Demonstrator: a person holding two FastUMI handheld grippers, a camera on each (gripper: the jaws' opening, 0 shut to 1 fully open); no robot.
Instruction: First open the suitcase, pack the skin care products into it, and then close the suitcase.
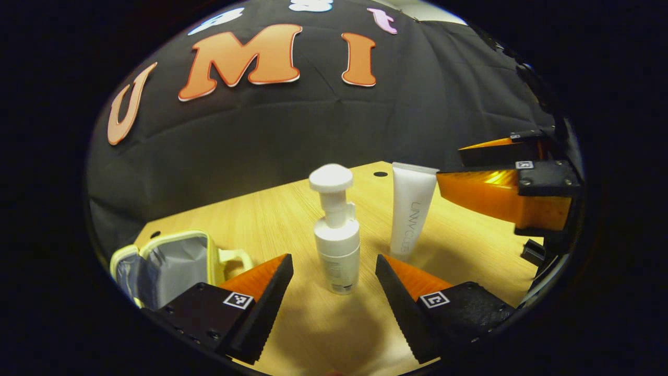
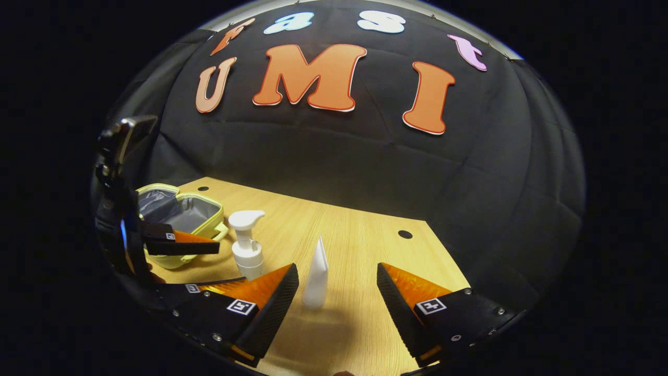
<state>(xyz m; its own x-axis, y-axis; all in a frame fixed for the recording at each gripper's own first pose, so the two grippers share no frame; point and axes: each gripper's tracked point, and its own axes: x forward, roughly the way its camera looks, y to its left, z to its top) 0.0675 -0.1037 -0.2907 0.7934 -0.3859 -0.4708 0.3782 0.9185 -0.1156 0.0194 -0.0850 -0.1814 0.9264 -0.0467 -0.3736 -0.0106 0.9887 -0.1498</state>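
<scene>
Wooden table [image 1: 271,209] under everything. Open suitcase [image 1: 167,263] w/ grey lining just left of left gripper [image 1: 334,261] fingers. Pump bottle [image 1: 336,235] upright btwn them, untouched, fingers spread. Tube [image 2: 317,274] standing btwn right gripper [image 2: 337,274] fingers, also spread, no contact.

Standing between spread fingers, untouched

Pump bottle [image 1: 336,245] blocking left gripper [image 1: 334,271]; tube [image 2: 317,277] blocking right gripper [image 2: 338,284]; leaving bare table [image 2: 360,235] beyond.

Left tongs [image 1: 334,271] and right tongs [image 2: 338,279] both spread wide, level above the table, gripping nothing
</scene>
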